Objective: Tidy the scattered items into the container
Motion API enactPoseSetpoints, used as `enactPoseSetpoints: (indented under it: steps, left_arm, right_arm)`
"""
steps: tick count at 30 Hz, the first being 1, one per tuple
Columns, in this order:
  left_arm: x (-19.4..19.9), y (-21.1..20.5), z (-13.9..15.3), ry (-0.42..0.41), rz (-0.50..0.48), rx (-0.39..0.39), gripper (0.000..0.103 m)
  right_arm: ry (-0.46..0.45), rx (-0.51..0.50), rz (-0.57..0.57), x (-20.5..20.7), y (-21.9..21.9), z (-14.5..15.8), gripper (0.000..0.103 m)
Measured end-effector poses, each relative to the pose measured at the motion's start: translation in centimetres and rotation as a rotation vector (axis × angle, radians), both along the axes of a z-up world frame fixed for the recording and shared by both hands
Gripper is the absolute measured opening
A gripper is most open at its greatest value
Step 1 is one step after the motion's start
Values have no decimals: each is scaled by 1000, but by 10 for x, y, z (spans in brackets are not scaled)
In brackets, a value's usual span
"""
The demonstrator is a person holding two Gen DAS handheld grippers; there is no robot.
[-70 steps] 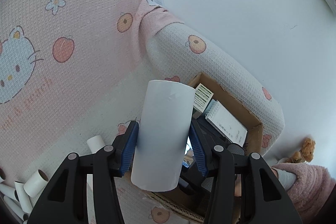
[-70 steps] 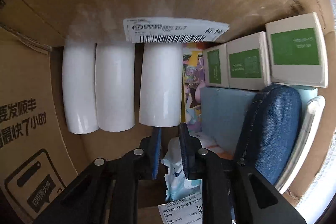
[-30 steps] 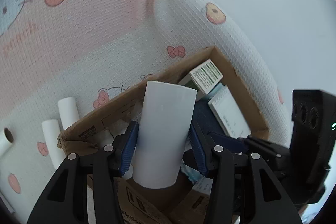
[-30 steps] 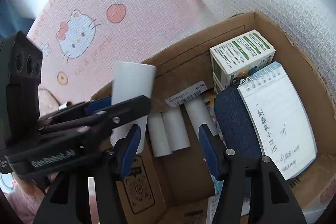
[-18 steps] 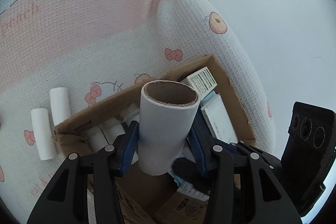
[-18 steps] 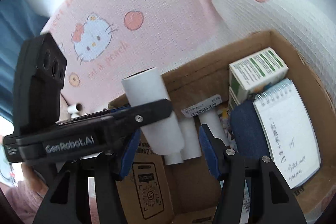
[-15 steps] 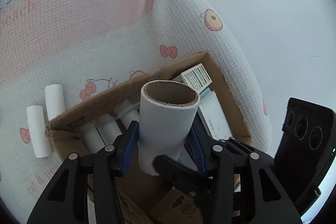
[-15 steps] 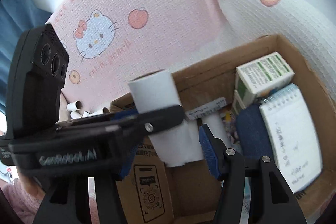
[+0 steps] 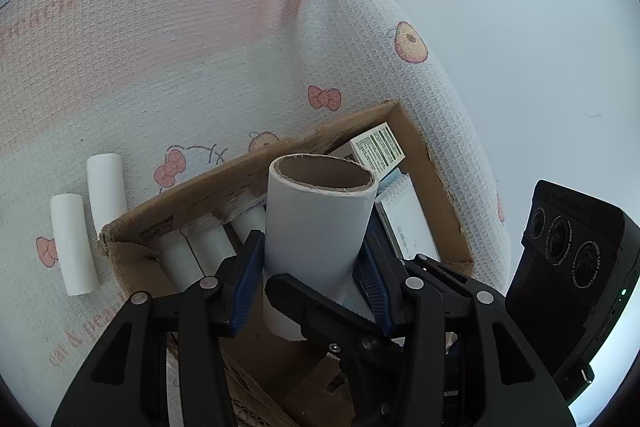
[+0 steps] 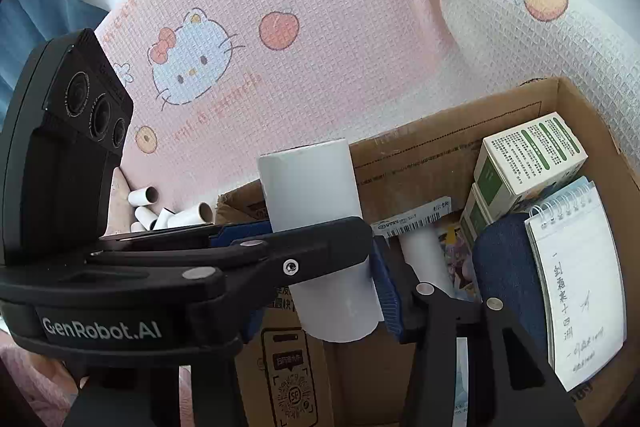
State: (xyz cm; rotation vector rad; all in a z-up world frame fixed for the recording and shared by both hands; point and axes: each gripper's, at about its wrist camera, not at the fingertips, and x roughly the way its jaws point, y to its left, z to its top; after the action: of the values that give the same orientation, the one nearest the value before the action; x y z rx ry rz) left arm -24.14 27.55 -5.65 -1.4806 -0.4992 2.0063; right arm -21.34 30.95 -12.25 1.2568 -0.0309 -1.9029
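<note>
A large white paper tube [image 9: 320, 223] is pinched upright between the blue pads of the left gripper [image 9: 312, 267], its brown cardboard bore seen at the top; it is held over the open cardboard box [image 9: 436, 187]. The right gripper [image 10: 348, 287] is placed around the same tube from the other side; its jaws are closing on it, and whether both pads already press cannot be told. Inside the box, three smaller white rolls [image 9: 200, 251] are laid side by side against the far wall; green-and-white cartons [image 10: 532, 155], a spiral notepad [image 10: 576, 275] and a dark blue case [image 10: 504, 267] are packed at the other end. Two white rolls [image 9: 86, 215] are left on the patterned blanket [image 9: 180, 47] just beside the box; more empty tubes [image 10: 176, 211] are seen in the right wrist view.
</note>
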Motion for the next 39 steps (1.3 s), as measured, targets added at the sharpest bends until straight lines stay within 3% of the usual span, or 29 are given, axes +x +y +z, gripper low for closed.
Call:
enactPoseSetpoints:
  steps: [11,17,26,32,39]
  left_arm:
    - [-4,-11,-2,-43,26,15,52]
    - [-6,-22,-2,-26,45,-30,52]
    - [5,-18,4,104,-35,-146,52]
    - [7,-18,18,211,-31,-223,52]
    - [-1,-36,26,211,3,-208,52]
  right_arm:
    - [-86,0,-74,-10,12,-7,43]
    - [-261,-6,-182,-9,19,-29,43]
    - [-367,163,-34,19,-11,-53,43]
    - [-450,192,57,29,-24,-66,43]
    - [-579,258,110,36,-33,-95,43]
